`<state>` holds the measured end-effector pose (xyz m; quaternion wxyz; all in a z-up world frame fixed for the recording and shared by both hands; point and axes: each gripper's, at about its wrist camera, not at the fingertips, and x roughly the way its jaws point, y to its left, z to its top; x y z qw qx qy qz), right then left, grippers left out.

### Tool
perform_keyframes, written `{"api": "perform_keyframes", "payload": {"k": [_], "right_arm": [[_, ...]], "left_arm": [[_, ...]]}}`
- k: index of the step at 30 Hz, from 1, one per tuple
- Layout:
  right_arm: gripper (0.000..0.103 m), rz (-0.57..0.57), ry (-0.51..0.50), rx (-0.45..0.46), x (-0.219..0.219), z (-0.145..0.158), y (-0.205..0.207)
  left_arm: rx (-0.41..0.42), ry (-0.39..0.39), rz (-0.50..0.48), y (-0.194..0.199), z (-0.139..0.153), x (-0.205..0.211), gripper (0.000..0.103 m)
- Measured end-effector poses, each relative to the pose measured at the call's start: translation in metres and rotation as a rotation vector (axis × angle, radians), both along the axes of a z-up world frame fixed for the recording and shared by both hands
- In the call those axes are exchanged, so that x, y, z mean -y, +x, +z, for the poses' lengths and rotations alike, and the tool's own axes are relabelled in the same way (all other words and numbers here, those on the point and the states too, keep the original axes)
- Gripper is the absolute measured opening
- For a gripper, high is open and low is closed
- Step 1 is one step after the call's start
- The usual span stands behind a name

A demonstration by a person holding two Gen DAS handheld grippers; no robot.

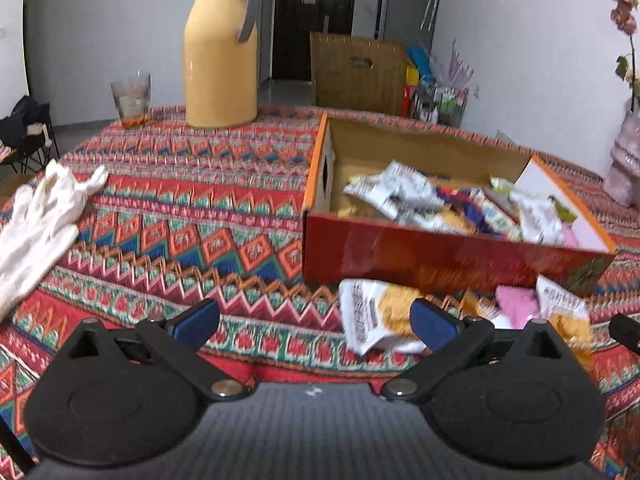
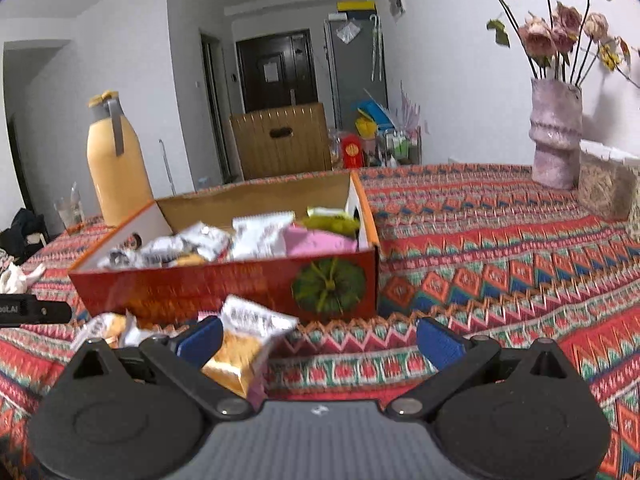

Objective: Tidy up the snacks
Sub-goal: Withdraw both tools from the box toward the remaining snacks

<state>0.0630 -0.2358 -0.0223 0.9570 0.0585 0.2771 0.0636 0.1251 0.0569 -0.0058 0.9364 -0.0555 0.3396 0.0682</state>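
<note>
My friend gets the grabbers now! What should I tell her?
Left gripper: open, holding nothing, low over the tablecloth.
Right gripper: open, holding nothing; a white-and-orange packet lies by its left finger.
Done: many snacks are already in the red box.
Left: a few loose packets lie on the cloth in front of the box. Put them in.

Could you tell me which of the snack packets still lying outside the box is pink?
It is the small pink packet with a zigzag edge, on the tablecloth before the red box, lying between two white-and-orange packets.
</note>
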Motion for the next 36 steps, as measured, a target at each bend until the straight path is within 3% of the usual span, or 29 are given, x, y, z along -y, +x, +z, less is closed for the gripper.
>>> {"api": "perform_keyframes", "payload": {"k": [15, 26, 34, 36], "right_arm": [[0.103, 0.002, -0.03, -0.048, -0.02, -0.002, -0.002], [0.102, 0.016, -0.028, -0.105, -0.043, 0.001, 0.035], [0.071, 0.052, 0.005, -0.198, -0.053, -0.016, 0.047], [0.056, 0.073, 0.029, -0.194, -0.05, -0.014, 0.046]], "left_arm": [[0.014, -0.106, -0.026, -0.002, -0.012, -0.014, 0.103], [0.018, -0.147, -0.018, -0.002, -0.012, -0.021, 0.103], [0.017, -0.153, -0.02, -0.004, -0.012, -0.022, 0.103], [0.013, -0.153, -0.02, -0.003, -0.012, -0.021, 0.103]]}}
